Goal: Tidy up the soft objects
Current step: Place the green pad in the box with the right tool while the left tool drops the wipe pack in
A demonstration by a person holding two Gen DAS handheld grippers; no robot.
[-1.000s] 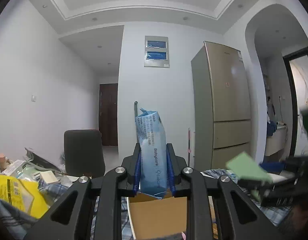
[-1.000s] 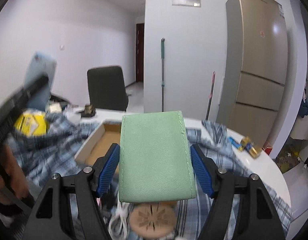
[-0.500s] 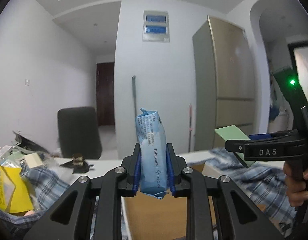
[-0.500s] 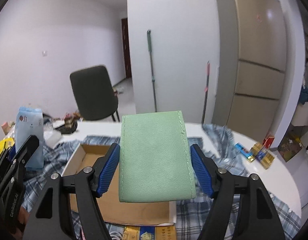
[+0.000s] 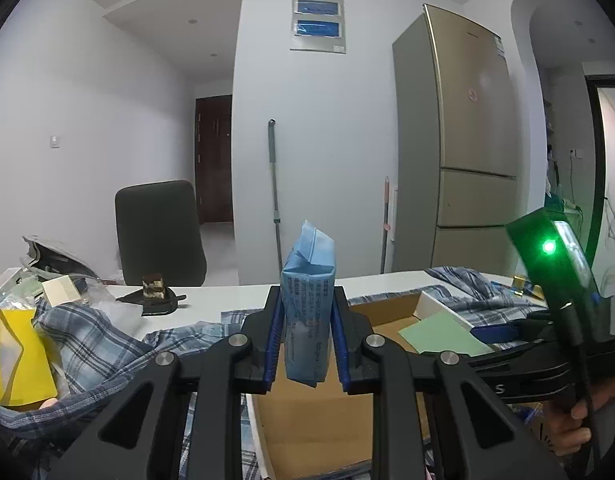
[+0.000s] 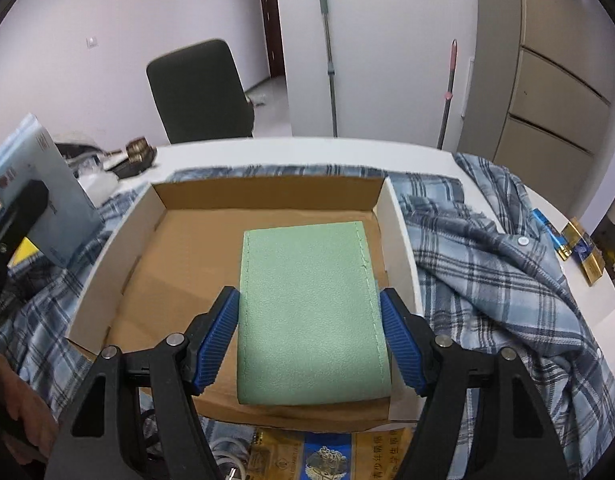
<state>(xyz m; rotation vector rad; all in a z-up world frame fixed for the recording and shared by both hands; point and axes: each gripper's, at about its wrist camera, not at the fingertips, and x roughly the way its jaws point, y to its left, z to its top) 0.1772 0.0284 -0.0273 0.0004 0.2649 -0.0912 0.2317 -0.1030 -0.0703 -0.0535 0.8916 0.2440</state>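
A white round table (image 6: 307, 148) in a pale-walled room, a gold-toned refrigerator (image 5: 463, 148) and a dark chair (image 6: 199, 92) behind it, carries a rumpled blue plaid shirt (image 6: 499, 264) and an open, shallow cardboard box (image 6: 267, 196). At the centre of the right wrist view, a flat mint-green stitched pouch (image 6: 311, 312) is clenched by its side edges in the right gripper (image 6: 311, 344), blue pads pressing both edges. It now hangs directly over the box's brown floor, toward the white wall at three o'clock. A second ago the same pouch was carried higher, with the far room behind it and only a corner of the box below; the gripper has since tipped downward and come in over the box. The drop-off looks close, though the pouch is not yet released.

In the left wrist view, the left gripper (image 5: 307, 344) is clamped tight on a tall light-blue soft plastic pack with printed text (image 5: 307, 312), held upright. It too has sunk from a second ago: the box edge now fills the frame at six o'clock, and the right-hand tool with its green light (image 5: 549, 246) sits at three o'clock. From the right wrist view the pack shows at nine o'clock, outside the box's left wall, so it likely goes in second.

Outward, a yellow bag (image 5: 15, 356) lies at eight o'clock in the left view. Small gold and blue boxes (image 6: 575, 248) rest at three o'clock on the table's edge in the right view.
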